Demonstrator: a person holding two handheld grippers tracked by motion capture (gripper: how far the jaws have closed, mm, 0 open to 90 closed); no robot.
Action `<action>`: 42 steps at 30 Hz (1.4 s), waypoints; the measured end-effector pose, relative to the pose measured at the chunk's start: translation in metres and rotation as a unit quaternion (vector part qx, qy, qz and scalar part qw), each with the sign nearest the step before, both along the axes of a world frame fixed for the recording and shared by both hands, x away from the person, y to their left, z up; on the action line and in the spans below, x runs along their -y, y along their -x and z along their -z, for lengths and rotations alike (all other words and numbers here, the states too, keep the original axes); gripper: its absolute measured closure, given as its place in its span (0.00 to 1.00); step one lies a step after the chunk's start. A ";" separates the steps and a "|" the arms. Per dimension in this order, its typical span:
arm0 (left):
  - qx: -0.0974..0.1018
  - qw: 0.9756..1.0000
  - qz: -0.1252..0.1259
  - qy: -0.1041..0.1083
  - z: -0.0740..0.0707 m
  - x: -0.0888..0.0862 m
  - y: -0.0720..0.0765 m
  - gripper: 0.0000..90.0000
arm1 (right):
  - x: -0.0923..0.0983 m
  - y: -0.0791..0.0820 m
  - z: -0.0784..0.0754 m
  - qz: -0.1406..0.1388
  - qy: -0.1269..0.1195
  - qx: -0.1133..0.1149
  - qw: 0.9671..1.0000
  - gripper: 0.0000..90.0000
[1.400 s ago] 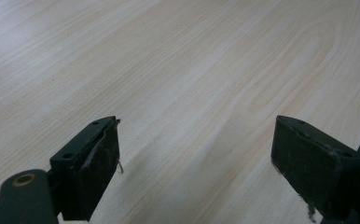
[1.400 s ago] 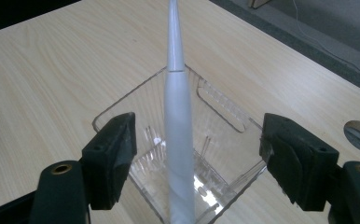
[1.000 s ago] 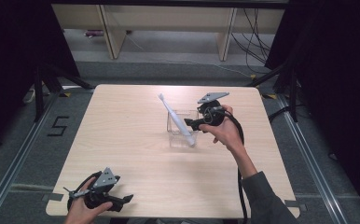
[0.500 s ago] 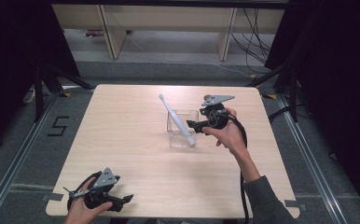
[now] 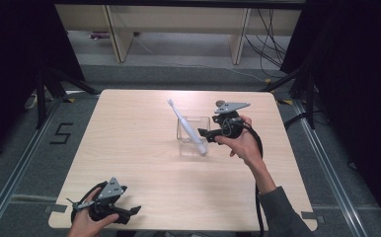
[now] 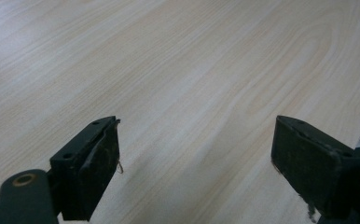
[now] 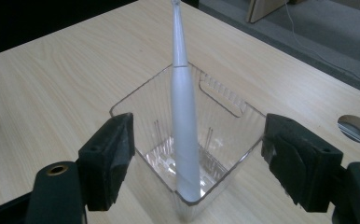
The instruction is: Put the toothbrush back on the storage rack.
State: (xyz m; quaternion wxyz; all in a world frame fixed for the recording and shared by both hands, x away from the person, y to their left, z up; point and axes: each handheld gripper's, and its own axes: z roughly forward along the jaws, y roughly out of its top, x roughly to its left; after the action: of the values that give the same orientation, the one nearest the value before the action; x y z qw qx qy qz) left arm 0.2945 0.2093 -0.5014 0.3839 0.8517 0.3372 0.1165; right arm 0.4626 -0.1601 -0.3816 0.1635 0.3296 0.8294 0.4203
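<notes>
Since a second ago the right gripper (image 5: 204, 134) has drawn back a little from the clear box (image 5: 194, 134), its jaws wide and holding nothing, just off the box's corner. The white toothbrush (image 7: 185, 140) leans inside the box near the middle of the table (image 5: 139, 148). The left gripper (image 5: 129, 211) rests at the near edge, jaws wide, empty.

Even overhead light, dark surroundings, soft shadows.
</notes>
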 end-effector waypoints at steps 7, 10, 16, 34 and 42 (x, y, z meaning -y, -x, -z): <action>0.002 1.000 0.003 -0.012 0.000 -0.001 -0.001 0.17 | 0.002 0.005 0.001 0.001 0.003 0.003 1.000 0.28; 0.003 1.000 0.004 -0.013 -0.001 -0.002 -0.001 0.17 | 0.005 0.008 0.002 0.001 0.006 -0.001 1.000 0.27; 0.003 1.000 0.004 -0.012 -0.001 -0.002 -0.001 0.17 | 0.010 0.015 0.006 0.007 0.004 -0.006 1.000 0.26; 0.002 1.000 0.003 -0.010 -0.001 -0.002 -0.001 0.17 | 0.029 0.038 0.021 0.013 0.008 -0.004 1.000 0.25; 0.002 1.000 0.003 -0.014 -0.001 -0.003 -0.001 0.17 | 0.037 0.046 0.029 0.011 0.007 -0.003 1.000 0.25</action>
State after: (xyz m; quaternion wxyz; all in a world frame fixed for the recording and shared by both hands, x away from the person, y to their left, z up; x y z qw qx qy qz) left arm 0.2957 0.2119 -0.5006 0.3728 0.8578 0.3321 0.1222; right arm 0.4170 -0.1973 -0.4107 0.1680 0.3392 0.8293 0.4111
